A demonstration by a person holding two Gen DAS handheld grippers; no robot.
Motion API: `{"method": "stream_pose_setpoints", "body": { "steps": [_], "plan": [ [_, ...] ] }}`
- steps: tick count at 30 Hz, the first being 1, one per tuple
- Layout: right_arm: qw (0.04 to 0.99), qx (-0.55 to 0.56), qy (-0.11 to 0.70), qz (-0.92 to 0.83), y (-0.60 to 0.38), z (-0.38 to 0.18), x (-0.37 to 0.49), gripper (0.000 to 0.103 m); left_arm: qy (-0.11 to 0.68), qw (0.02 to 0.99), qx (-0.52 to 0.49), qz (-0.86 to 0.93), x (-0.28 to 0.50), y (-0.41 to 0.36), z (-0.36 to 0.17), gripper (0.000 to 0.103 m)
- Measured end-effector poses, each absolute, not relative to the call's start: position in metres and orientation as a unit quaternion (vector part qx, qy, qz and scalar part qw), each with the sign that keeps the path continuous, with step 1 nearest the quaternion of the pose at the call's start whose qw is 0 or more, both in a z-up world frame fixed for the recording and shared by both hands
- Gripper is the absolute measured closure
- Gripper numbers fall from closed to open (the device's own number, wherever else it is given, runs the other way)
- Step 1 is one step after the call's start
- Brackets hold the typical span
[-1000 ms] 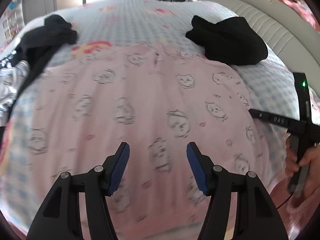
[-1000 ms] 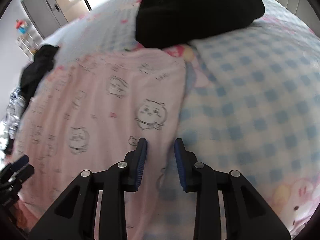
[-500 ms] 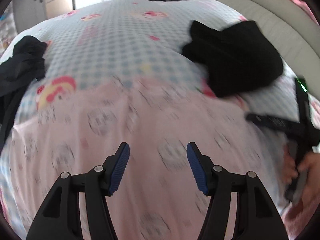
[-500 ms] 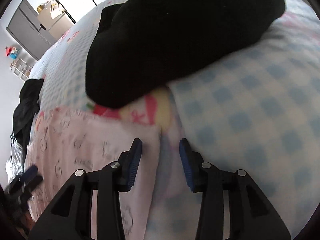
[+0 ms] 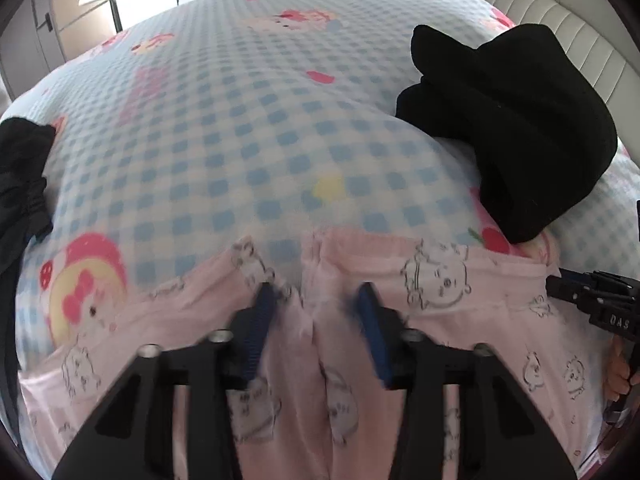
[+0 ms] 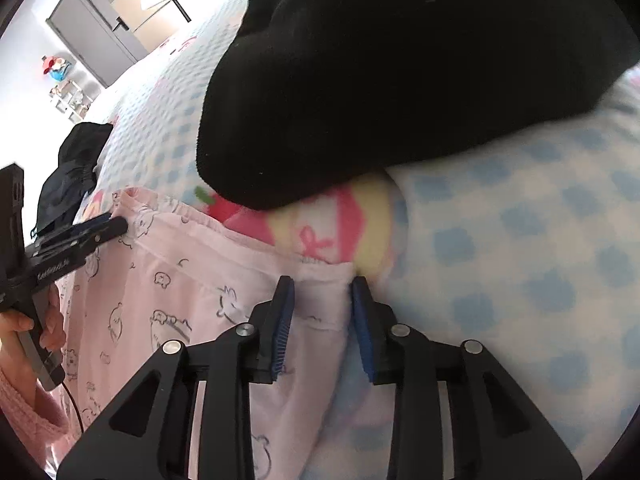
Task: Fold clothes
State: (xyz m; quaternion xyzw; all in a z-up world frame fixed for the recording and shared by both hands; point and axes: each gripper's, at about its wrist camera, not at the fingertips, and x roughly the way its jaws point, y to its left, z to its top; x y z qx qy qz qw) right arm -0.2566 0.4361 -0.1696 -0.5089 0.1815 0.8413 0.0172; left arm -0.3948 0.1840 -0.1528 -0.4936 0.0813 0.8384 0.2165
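Observation:
A pink garment (image 5: pixel 440 280) printed with small cartoon animals lies spread on the checked bedcover (image 5: pixel 240 140). My left gripper (image 5: pixel 314 308) sits at the middle of its far edge. Its jaws are closing, a raised fold of pink cloth stands between the blue pads, and a gap still shows. My right gripper (image 6: pixel 320 300) is at the garment's (image 6: pixel 180 280) far right corner, its jaws closing with the corner lying flat between the pads. Each gripper shows in the other's view: the left gripper (image 6: pixel 116 224) and the right gripper (image 5: pixel 560 286).
A folded black garment (image 5: pixel 512 152) lies just beyond the pink corner, very close in the right wrist view (image 6: pixel 400 80). More dark clothing (image 5: pixel 20 180) is heaped at the bed's left side. A padded headboard (image 5: pixel 560 20) runs along the right. A hand (image 6: pixel 48 328) holds the left gripper's handle.
Both grippers moved forward across the pink garment to its far edge. The left jaws have narrowed from wide open, and cloth has bunched between them. The right jaws widened briefly, then narrowed around the corner.

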Motion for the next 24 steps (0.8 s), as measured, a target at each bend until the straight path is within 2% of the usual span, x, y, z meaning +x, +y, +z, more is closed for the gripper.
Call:
{"method": "stream_pose_setpoints", "body": {
  "steps": [1, 2, 5, 10, 14, 16, 19, 22, 24],
  "plan": [
    [0.019, -0.506, 0.169, 0.846, 0.434, -0.169, -0.258, 0.087, 0.081, 0.224, -0.492, 0.838, -0.394, 0.186, -0.152, 0.091],
    [0.017, -0.501, 0.161, 0.850, 0.431, -0.167, -0.256, 0.095, 0.082, 0.230, -0.487, 0.839, -0.394, 0.187, -0.151, 0.094],
    [0.024, -0.461, 0.157, 0.873, 0.432, -0.152, -0.245, 0.097, 0.084, 0.240, -0.465, 0.848, -0.392, 0.189, -0.143, 0.095],
    [0.043, -0.385, 0.201, 0.900, 0.449, -0.132, -0.222, 0.099, 0.026, 0.240, -0.410, 0.880, -0.390, 0.179, -0.133, 0.095],
    [0.083, -0.406, 0.192, 0.889, 0.454, -0.156, -0.230, 0.100, 0.044, 0.212, -0.464, 0.859, -0.407, 0.191, -0.171, 0.094],
    [0.105, -0.434, 0.202, 0.872, 0.463, -0.174, -0.235, 0.103, 0.032, 0.212, -0.484, 0.849, -0.413, 0.188, -0.175, 0.089],
    [0.110, -0.435, 0.218, 0.867, 0.469, -0.170, -0.230, 0.101, 0.016, 0.217, -0.475, 0.853, -0.410, 0.180, -0.156, 0.069],
    [0.114, -0.406, 0.207, 0.883, 0.464, -0.145, -0.219, 0.093, 0.048, 0.224, -0.425, 0.876, -0.394, 0.181, -0.131, 0.068],
    [0.108, -0.390, 0.187, 0.895, 0.453, -0.128, -0.217, 0.092, 0.072, 0.251, -0.414, 0.872, -0.387, 0.191, -0.123, 0.068]
  ]
}}
